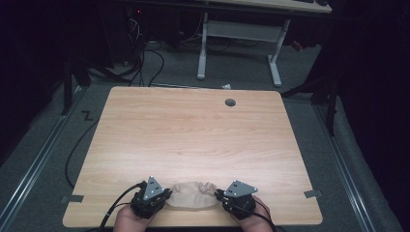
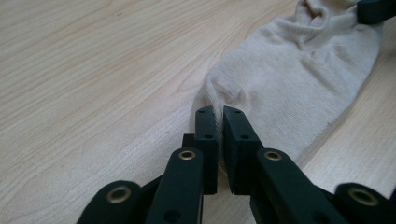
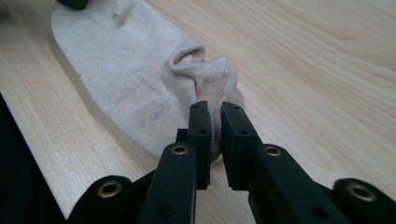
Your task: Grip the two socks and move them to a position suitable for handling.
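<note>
A beige ankle sock lies flat near the front edge of the wooden table, stretched between the two grippers. My left gripper is shut on the sock's left end; in the left gripper view its jaws pinch a fold of the sock at the gripper. My right gripper is shut on the opposite end, where the ribbed cuff of the sock bunches up between the jaws of the gripper.
A round cable hole sits near the table's far edge. Beyond the table stand a white desk frame and cables on grey carpet. A hand holds each gripper at the near edge.
</note>
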Demonstrator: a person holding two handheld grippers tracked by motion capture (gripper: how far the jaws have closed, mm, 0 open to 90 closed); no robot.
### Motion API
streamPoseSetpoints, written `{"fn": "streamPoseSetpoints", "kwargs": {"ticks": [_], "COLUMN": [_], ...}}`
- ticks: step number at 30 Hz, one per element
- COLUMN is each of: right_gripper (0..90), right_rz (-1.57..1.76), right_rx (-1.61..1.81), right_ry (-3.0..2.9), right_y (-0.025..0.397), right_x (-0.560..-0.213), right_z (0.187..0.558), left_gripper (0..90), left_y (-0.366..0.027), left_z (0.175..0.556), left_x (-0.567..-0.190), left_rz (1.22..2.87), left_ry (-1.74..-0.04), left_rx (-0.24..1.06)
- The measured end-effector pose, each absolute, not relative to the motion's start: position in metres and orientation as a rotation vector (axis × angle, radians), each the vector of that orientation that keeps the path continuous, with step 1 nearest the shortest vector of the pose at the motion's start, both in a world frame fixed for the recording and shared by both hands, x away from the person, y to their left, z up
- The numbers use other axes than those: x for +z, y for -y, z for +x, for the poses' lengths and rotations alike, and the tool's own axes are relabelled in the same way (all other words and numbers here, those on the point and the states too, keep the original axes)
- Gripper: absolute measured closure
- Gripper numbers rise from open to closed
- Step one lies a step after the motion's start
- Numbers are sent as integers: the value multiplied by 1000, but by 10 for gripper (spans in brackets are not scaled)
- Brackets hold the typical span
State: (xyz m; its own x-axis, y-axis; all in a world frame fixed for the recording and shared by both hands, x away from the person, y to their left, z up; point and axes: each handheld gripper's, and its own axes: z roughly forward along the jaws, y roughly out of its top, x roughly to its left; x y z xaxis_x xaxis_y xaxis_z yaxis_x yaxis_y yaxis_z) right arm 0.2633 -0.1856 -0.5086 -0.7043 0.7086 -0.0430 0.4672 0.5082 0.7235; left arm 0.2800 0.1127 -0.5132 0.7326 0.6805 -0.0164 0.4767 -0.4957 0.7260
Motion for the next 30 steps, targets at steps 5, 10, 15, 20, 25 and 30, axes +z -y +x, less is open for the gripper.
{"fn": "streamPoseSetpoints", "kwargs": {"ticks": [5,10,15,20,25,30], "right_gripper": [682,625,607,583,567,549], "right_rz": [1013,1017,1041,1089,1133,1157], "right_rx": [995,1055,1090,1120,1106,1072], "right_ry": [-2438,-2393,-2342,-2268,-2219,-2144], "right_y": [186,190,198,213,228,244], "right_x": [-515,-509,-504,-501,-504,-506], "right_z": [269,269,274,283,292,301], "left_gripper": [702,599,570,546,524,508], "left_y": [-111,-113,-117,-124,-135,-149], "left_z": [282,283,285,292,304,317], "left_x": [-517,-514,-511,-510,-510,-510], "left_rz": [2204,2170,2141,2101,2078,2062], "left_ry": [-872,-870,-879,-910,-939,-982], "left_rx": [381,383,389,381,402,434]}}
